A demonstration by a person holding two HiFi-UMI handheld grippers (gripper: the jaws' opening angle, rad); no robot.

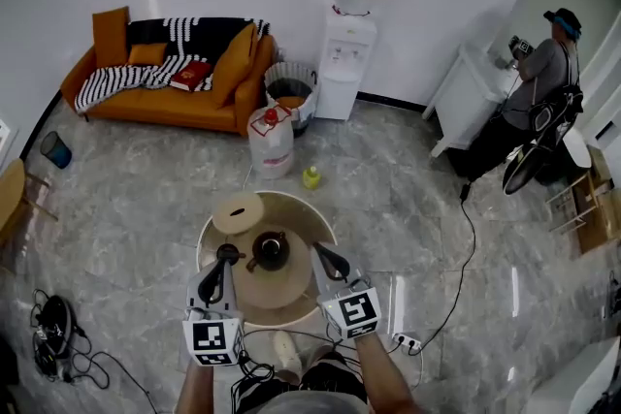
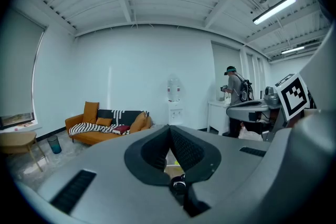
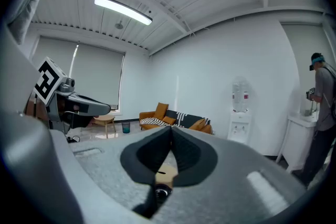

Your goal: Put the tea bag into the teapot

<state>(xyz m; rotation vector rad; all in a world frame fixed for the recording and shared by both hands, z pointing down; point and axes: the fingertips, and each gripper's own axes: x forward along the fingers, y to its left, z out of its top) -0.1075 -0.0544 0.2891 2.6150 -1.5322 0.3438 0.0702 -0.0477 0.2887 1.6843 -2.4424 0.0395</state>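
Over the near edge of the table (image 1: 312, 208), left gripper (image 1: 229, 254) and right gripper (image 1: 318, 250) hang pressed together, empty; one should spread before reaching, avoiding the teapot (image 1: 269, 250).

The left tool (image 2: 169, 129), jaws together, faces a sofa (image 2: 107, 126).

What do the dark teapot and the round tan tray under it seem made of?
The small dark brown teapot looks like clay or ceramic, from its dark, smooth rounded body; it is too small to be sure. The round tan tray under it looks like matte wood or bamboo: even, unshiny light brown.
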